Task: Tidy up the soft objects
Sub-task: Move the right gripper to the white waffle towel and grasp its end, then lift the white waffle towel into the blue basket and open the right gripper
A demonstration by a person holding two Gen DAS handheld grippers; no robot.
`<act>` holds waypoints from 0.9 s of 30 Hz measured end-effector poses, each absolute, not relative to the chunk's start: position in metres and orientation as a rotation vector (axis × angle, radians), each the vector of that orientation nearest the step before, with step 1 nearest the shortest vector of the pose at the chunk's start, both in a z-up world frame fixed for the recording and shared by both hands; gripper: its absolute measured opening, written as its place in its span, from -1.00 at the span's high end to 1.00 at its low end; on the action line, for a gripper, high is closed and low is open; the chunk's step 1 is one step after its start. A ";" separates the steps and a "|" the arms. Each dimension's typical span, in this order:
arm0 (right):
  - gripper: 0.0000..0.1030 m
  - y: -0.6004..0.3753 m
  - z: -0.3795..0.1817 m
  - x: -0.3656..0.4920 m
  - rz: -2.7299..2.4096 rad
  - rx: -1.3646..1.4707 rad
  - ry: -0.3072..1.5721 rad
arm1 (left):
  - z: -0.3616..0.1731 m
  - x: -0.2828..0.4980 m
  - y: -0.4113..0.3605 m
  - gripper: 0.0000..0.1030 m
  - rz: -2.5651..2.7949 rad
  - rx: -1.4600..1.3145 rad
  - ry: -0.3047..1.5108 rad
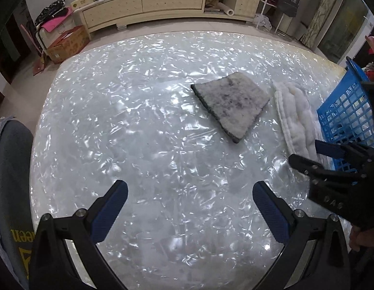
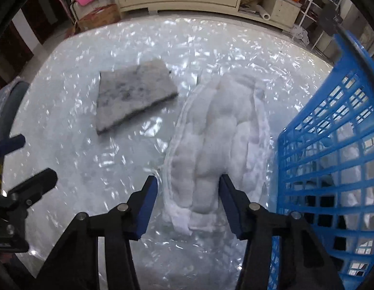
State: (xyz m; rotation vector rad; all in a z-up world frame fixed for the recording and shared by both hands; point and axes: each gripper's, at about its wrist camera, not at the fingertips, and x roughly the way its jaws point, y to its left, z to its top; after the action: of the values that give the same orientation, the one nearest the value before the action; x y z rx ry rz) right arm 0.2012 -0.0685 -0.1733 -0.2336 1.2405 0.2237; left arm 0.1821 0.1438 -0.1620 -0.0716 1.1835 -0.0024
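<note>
A white quilted cloth (image 2: 218, 149), puffy and loosely folded into a long bundle, lies flat on the shiny counter (image 2: 90, 169), its right edge just beside the blue lattice basket (image 2: 331, 159). To its left, near but apart, a grey mottled cloth (image 2: 133, 96) lies folded into a flat square with a dark edge. More white fabric shows through the basket's wall, inside it.

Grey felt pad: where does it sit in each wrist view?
Left wrist: grey felt pad right of centre, upper half, left of the white quilted cloth.
Right wrist: pad left of centre, upper half, again left of the cloth.
Shared landmark: blue basket at right edge.
</note>
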 end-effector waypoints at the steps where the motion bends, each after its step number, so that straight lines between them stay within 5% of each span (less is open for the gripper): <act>1: 0.04 -0.067 -0.173 0.199 0.223 -0.252 1.233 | -0.162 0.182 0.143 -0.99 -0.006 -0.067 1.184; 5: 0.19 -0.069 -0.172 0.196 0.214 -0.264 1.208 | -0.162 0.180 0.141 -0.99 -0.009 -0.067 1.181; 7: 0.50 -0.072 -0.171 0.195 0.217 -0.255 1.198 | -0.161 0.179 0.143 -0.99 -0.014 -0.100 1.186; 10: 0.66 -0.084 -0.168 0.192 0.239 -0.190 1.215 | -0.156 0.174 0.143 -0.99 -0.036 -0.123 1.187; 27: 0.70 -0.078 -0.083 0.129 0.379 -0.179 1.104 | -0.102 0.127 0.138 -0.99 -0.056 -0.129 1.096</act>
State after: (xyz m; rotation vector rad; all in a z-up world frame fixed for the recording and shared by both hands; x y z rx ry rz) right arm 0.1290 -0.0782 -0.0829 -0.1789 1.1037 0.3790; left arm 0.1272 0.1384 -0.1018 -0.1291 1.0963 -0.0565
